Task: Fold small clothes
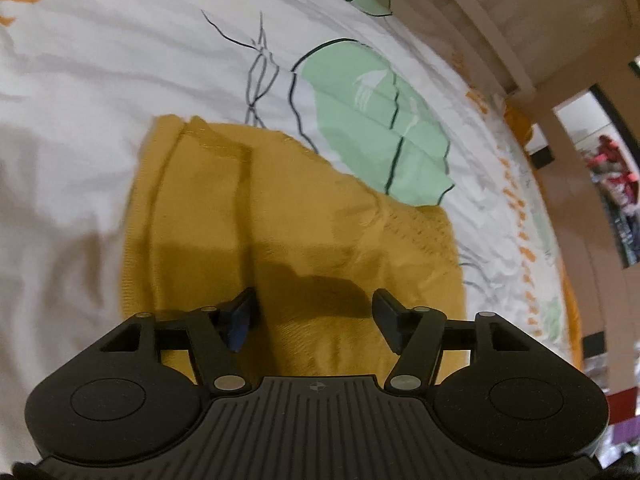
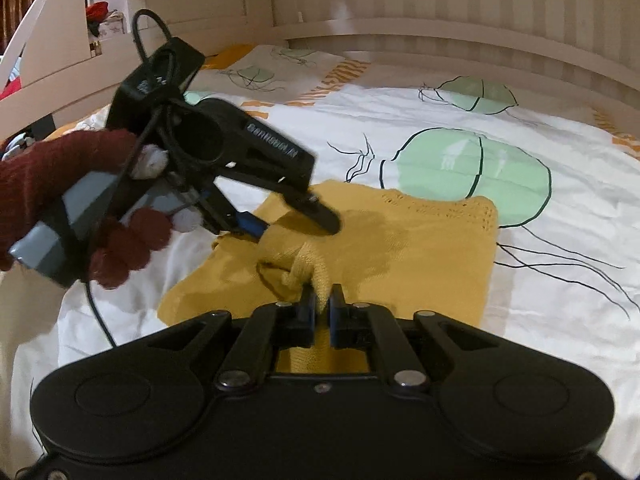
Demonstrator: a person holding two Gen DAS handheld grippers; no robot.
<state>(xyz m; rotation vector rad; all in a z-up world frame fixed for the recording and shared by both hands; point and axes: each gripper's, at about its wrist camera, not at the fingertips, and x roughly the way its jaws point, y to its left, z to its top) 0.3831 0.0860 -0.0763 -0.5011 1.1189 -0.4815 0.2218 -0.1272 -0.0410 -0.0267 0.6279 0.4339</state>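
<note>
A small mustard-yellow knitted garment (image 1: pixel 280 220) lies on a white bedsheet, partly folded, with a ridge of cloth running down its left side. My left gripper (image 1: pixel 314 312) is open and hovers just above the garment's near part, holding nothing. In the right wrist view the same garment (image 2: pixel 400 248) lies ahead, and my right gripper (image 2: pixel 322 304) is shut on a bunched fold of its near edge, lifted slightly. The left gripper (image 2: pixel 296 220) shows there too, held by a hand in a dark red sleeve, fingers spread over the garment's left side.
The white bedsheet (image 1: pixel 100 80) has green jellyfish prints (image 1: pixel 380 128) and orange marks. A beige wooden bed frame (image 2: pixel 440 12) runs behind the bed. A cable (image 2: pixel 100 312) hangs from the left gripper. Shelves with cluttered items stand beyond the bed.
</note>
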